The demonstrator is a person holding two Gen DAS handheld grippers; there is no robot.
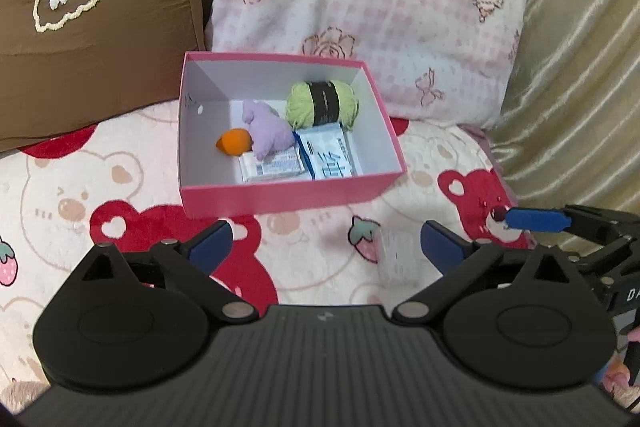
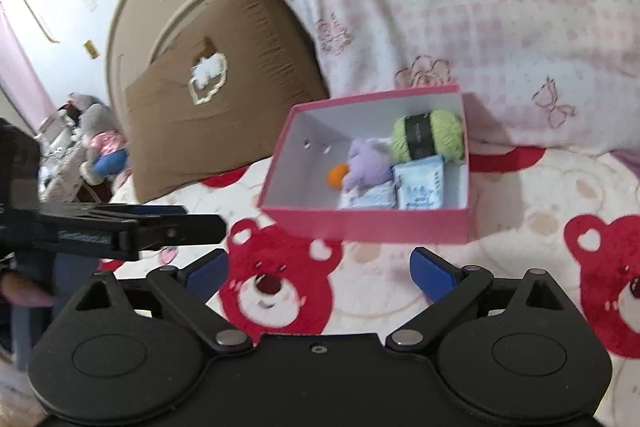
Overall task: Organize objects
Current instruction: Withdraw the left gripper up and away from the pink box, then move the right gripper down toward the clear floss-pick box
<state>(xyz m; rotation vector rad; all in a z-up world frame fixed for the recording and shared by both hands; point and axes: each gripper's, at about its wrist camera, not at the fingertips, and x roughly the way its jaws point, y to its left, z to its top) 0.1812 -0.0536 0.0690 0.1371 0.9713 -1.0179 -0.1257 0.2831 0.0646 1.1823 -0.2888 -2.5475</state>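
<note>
A brown pillow (image 1: 100, 27) embroidered with a white cloud-like figure leans at the head of the bed, with a pink-and-white checked pillow (image 1: 380, 7) printed with roses and cartoon animals beside it on the right. In front of both, on a cream blanket (image 1: 120, 187) patterned with red and pale bears, stands an open pink box (image 1: 280, 193) with a white interior. Inside it, from left to right, lie an orange ball-shaped piece (image 1: 235, 142), a lilac plush toy (image 1: 268, 131), and a skein of light green yarn (image 1: 322, 103) wrapped in a black band at the far right corner. Two white-and-blue packets (image 1: 328, 155) lie flat along the near wall, the plush resting partly on the left one.

The left tongs (image 1: 326, 245) hang over the blanket, short of the box, blue pads spread wide with nothing between them. A small transparent packet (image 1: 394, 255) lies on the blanket beneath the gap, near the right pad. At the far right edge the right tongs (image 2: 320, 269) reach in, likewise spread wide and empty, near the box's front wall. Gold striped fabric (image 1: 580, 87) drapes on the right of the bed.
</note>
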